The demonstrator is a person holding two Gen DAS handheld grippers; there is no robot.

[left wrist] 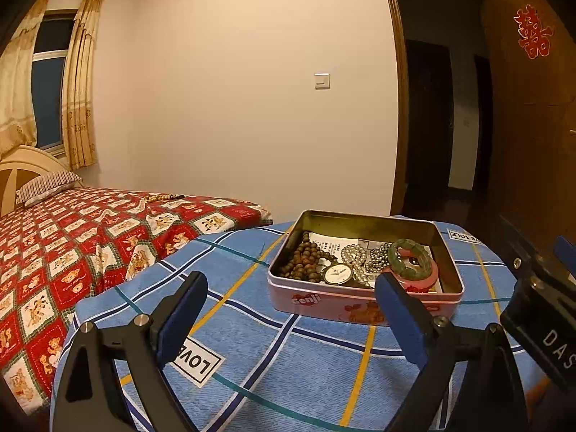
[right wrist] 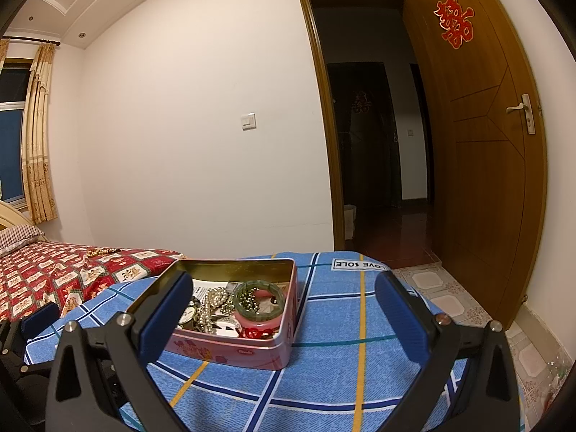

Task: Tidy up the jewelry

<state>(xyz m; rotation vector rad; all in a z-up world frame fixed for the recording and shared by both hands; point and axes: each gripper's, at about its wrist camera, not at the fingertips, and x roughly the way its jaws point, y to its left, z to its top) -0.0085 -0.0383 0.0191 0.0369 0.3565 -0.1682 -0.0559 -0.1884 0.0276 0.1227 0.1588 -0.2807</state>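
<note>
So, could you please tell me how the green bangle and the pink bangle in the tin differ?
The green bangle is mottled and looks segmented; the pink bangle is smooth and plain. The green one lies on top, tilted, while the pink one sits beneath it, partly covered. The green one looks translucent, the pink opaque. Both are rigid rings in the same corner of the tin.

**Bedroom under warm indoor light**

Plain pale walls (right wrist: 187, 165) carry a white light switch (right wrist: 248, 121). A bed (left wrist: 64, 252) with a red patterned cover and striped pillow (left wrist: 46, 185) stands below a dark window (left wrist: 48, 82) hung with yellow curtains (left wrist: 81, 82). The wooden door (right wrist: 482, 165), open, bears a red paper cutting (right wrist: 454, 19); the hallway beyond (right wrist: 374, 151) is dim, perhaps unlit. Patterned floor tiles (right wrist: 450, 295) lie by the door.
</note>
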